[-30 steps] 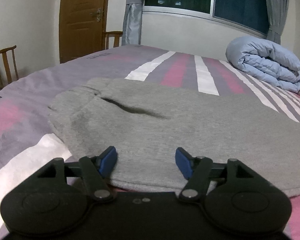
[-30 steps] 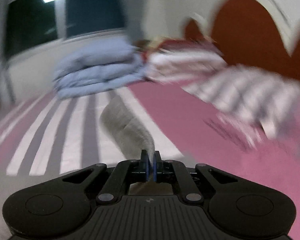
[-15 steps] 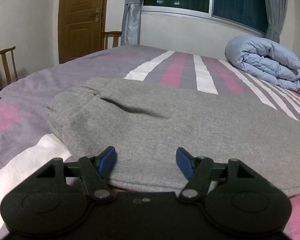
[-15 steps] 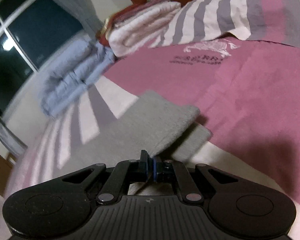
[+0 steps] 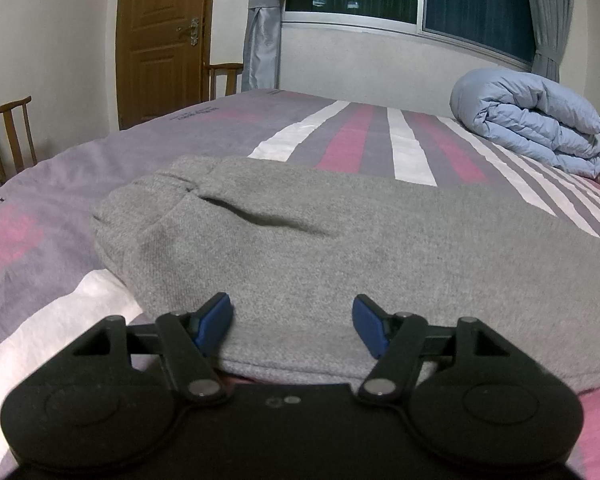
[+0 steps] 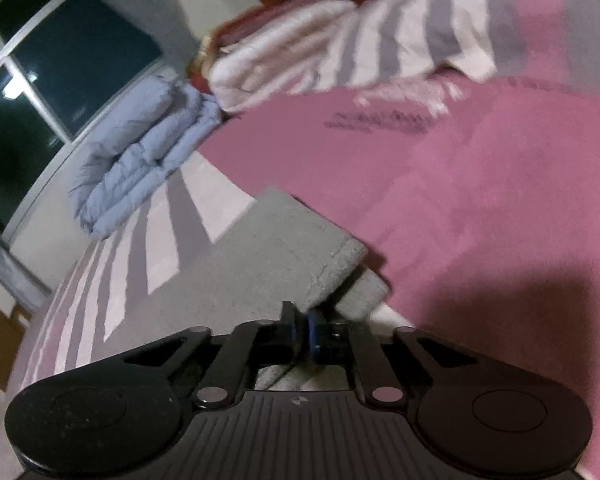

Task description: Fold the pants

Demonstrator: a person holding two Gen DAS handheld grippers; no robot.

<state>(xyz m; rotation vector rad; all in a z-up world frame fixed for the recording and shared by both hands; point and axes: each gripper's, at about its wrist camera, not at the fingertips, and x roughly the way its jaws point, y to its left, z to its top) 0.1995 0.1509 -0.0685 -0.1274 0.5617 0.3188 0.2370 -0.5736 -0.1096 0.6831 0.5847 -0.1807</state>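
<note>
The grey pants [image 5: 340,248] lie halved lengthwise near the bed's [image 5: 60,184] near edge, cross-folds left: right gripper [image 6: 302,330] pinches the cuff, left gripper [image 5: 292,320] gapes empty.

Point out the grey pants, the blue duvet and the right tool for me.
grey pants [image 5: 340,256], left wrist view, flat middle of fabric.
blue duvet [image 5: 532,120], left wrist view, top roll.
right tool [image 6: 303,326], right wrist view, between closed fingertips pinching the pants' edge.
</note>
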